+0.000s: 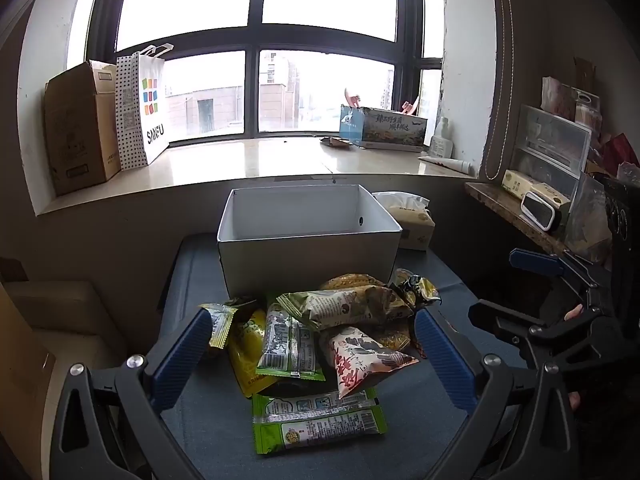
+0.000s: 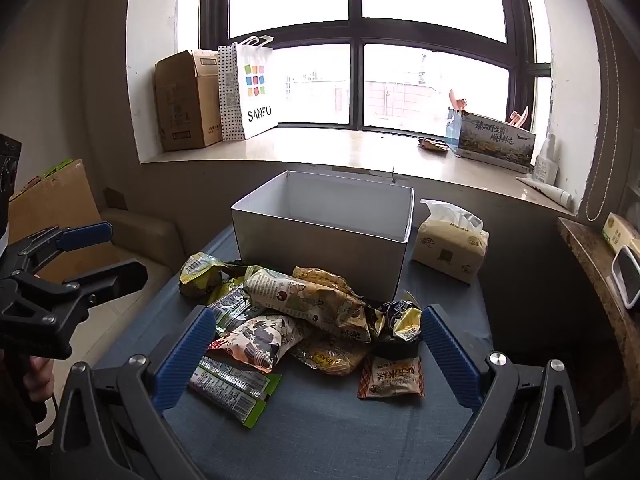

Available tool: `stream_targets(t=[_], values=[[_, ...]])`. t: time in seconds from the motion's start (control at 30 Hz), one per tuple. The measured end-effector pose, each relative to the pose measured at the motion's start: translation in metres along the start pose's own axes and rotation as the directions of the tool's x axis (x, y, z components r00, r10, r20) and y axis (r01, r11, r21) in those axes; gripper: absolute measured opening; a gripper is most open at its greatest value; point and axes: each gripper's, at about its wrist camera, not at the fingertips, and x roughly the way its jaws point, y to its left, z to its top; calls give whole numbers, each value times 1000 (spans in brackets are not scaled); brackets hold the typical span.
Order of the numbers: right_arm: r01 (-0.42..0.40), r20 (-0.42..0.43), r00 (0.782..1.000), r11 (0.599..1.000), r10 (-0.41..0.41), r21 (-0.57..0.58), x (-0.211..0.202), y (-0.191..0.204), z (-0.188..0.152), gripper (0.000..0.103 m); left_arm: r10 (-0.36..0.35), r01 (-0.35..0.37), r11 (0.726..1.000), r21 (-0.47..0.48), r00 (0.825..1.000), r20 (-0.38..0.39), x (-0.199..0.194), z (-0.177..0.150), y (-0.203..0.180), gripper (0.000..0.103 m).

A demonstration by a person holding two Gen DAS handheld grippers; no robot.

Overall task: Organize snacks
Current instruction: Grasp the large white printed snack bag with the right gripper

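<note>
I hold my left gripper [image 1: 312, 344] and my right gripper [image 2: 314, 344] with blue pads spread wide, gripping nothing, above a heap of crinkled foil snack packets [image 2: 304, 320] on the blue cloth-covered table [image 2: 320, 432]. Just behind the heap stands an open white cardboard box [image 1: 308, 256]; its floor is hidden by its front wall. Lower packets are buried, their labels unreadable

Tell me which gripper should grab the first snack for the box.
Either, marginally left: both the left gripper and right gripper are open over the snack pile, but the left's packet lies apart, while the box appears empty.
</note>
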Motion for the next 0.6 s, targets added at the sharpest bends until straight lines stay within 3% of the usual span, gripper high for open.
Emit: stream_targets(t=[0.1,0.23,0.33,0.4,0.6], values=[[-64,-37,997,996,62,-67,31,1,4,103,8,-8,1000,7,1000,10,1,-3,2,103],[-8,-81,997,976,-10,-220,78,16,2,103,1,-1,1000,-7,1000,-2,8,-8,8,103],[-53,-148,989,971,19,-235,118,20,3,103,-20,20,999,-26,1000,8,11,-12,12,103],[-68,-133,990,968,37,-240,137,24,11,103,-11,11,1000,-24,1000,-2,14,-15,13,103],[-36,-225,973,937,-46,-348,192,35,8,103,-43,43,999,2,998,-45,21,-19,9,103]])
